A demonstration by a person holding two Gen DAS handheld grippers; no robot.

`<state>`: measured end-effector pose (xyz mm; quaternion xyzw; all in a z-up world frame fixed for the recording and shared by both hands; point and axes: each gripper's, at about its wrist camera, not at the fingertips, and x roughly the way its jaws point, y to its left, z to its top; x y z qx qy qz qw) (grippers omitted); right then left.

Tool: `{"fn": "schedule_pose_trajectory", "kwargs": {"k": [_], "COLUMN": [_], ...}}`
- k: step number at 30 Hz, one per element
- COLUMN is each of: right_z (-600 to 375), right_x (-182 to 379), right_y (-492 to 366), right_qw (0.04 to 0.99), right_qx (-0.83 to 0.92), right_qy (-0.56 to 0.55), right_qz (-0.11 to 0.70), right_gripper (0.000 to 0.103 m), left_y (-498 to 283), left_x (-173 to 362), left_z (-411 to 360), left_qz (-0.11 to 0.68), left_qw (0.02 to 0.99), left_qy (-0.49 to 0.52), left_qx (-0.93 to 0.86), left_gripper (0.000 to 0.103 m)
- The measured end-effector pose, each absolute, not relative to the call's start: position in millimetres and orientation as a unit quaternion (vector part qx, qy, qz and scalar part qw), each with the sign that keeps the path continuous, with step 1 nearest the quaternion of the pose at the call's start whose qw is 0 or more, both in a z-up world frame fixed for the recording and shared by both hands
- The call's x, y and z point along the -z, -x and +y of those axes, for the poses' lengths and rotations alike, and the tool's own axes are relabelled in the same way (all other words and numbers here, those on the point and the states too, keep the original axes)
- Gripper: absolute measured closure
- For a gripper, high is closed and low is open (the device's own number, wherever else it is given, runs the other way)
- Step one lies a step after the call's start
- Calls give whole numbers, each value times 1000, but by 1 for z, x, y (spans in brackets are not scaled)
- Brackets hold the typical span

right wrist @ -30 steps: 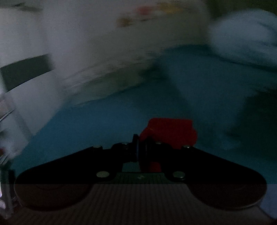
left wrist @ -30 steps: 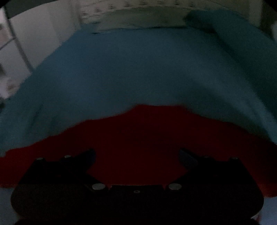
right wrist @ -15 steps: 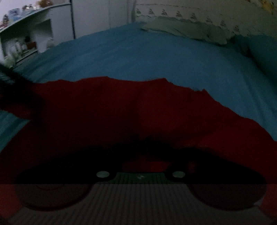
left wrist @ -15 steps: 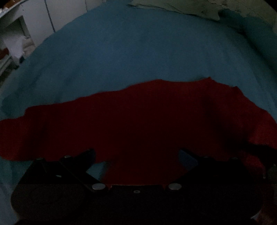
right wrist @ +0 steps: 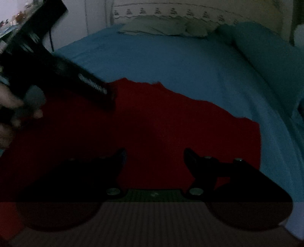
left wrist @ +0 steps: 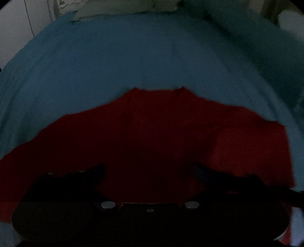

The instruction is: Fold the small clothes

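- Left gripper (left wrist: pixel 150 171) and right gripper (right wrist: pixel 154 155): both spread wide, holding nothing, low over cloth.
- Red garment (left wrist: pixel 152 133): spread flat on blue bedsheet (left wrist: pixel 152 57).
- Risk: dim light; a grab may catch the sheet beneath.

A dimly lit home bedroom. A bed (right wrist: pixel 171 57) spread with a blue sheet fills both views, with a pale pillow (right wrist: pixel 157 26) at its head and a blue bolster (right wrist: pixel 266 49) along the right side. Behind the pillow runs a white embroidered cloth (right wrist: pixel 171 11). White cupboard doors (left wrist: pixel 19 28) stand at the left.
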<state>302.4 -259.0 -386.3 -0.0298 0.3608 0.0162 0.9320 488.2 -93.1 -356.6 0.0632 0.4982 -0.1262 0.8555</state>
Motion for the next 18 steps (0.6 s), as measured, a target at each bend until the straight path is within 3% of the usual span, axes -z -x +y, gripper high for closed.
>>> {"fn": "schedule_pose_trajectory", "kwargs": {"k": [7,18], "right_z": [-278,-296], "right_x": [383,388], "right_y": [-321,-324], "right_qw": [931,925], "right_qx": [-8,-10], "right_qy": [7,-18], "right_qz": [364,381], "right_gripper": [21,21], "left_y": [-492,-476], "left_x": [380,381], "left_z": [-71,-18], "left_qz": [504,508], "left_qw": [859,854], "left_qy": [-58,87], "left_qx": [63,74], "left_gripper": [21,21]}}
